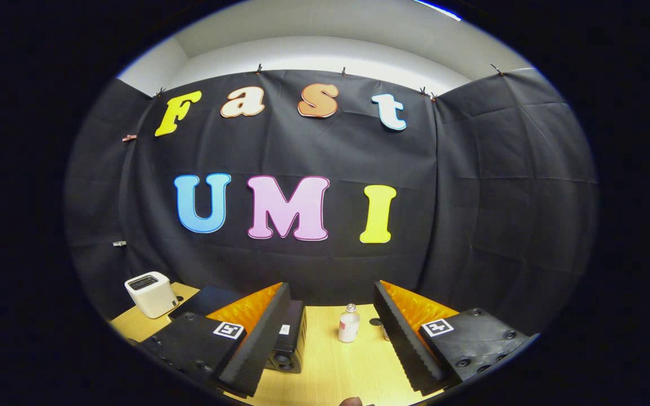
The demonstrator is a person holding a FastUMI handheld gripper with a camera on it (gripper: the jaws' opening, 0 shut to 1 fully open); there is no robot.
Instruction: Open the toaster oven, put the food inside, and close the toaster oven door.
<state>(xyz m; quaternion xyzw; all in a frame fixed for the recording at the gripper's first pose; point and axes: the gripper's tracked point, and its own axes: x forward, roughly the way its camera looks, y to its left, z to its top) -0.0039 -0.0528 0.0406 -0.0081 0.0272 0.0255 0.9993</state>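
My gripper (333,338) is held above the wooden table (325,366), open, with a wide gap and nothing between the fingers. A black toaster oven (288,341) stands on the table, mostly hidden behind the left finger (257,344); its dark top (206,299) shows beyond that finger. Its door is hidden, so whether it is open I cannot tell. A small clear bottle with a white label and metal cap (349,323) stands upright on the table just ahead, between the fingers. A small reddish-brown thing (351,401) peeks in at the near table edge.
A white pop-up toaster (151,293) stands at the far left corner of the table. A small dark object (380,325) sits beside the bottle, partly hidden by the right finger (407,338). The black cloth wall rises right behind the table.
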